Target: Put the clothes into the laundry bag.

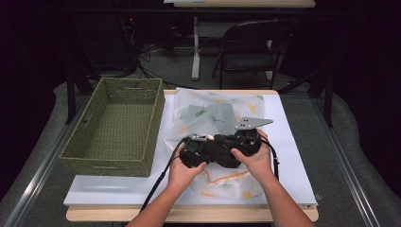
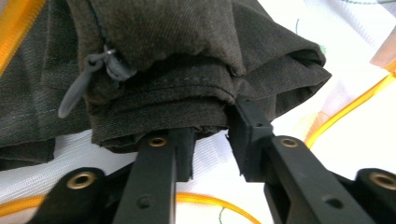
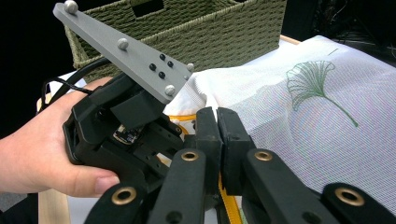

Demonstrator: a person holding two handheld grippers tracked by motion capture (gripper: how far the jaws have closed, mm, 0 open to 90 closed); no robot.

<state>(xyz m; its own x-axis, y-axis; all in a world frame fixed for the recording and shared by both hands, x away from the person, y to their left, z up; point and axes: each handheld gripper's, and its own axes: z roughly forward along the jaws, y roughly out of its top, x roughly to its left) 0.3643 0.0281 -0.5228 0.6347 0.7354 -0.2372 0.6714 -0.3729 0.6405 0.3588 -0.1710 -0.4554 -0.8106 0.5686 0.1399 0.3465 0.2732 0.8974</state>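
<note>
A white mesh bag (image 1: pixel 208 113) with green leaf prints and orange trim lies on the table. In the left gripper view a folded dark garment (image 2: pixel 187 56) with a grey zip pull rests on the mesh. My left gripper (image 2: pixel 212 126) has the garment's folded edge pinched between its jaw tips. My right gripper (image 3: pixel 217 121) is shut, and the bag's orange trim (image 3: pixel 229 205) runs between its jaws. In the high view the left gripper (image 1: pixel 208 150) and the right gripper (image 1: pixel 234 147) meet nose to nose over the bag's near half.
A woven green basket (image 1: pixel 108 165) stands at the table's left, and its wall (image 3: pixel 210 32) rises behind the left hand. A white sheet (image 1: pixel 293 156) covers the tabletop. A dark folding chair (image 1: pixel 250 47) stands beyond the far edge.
</note>
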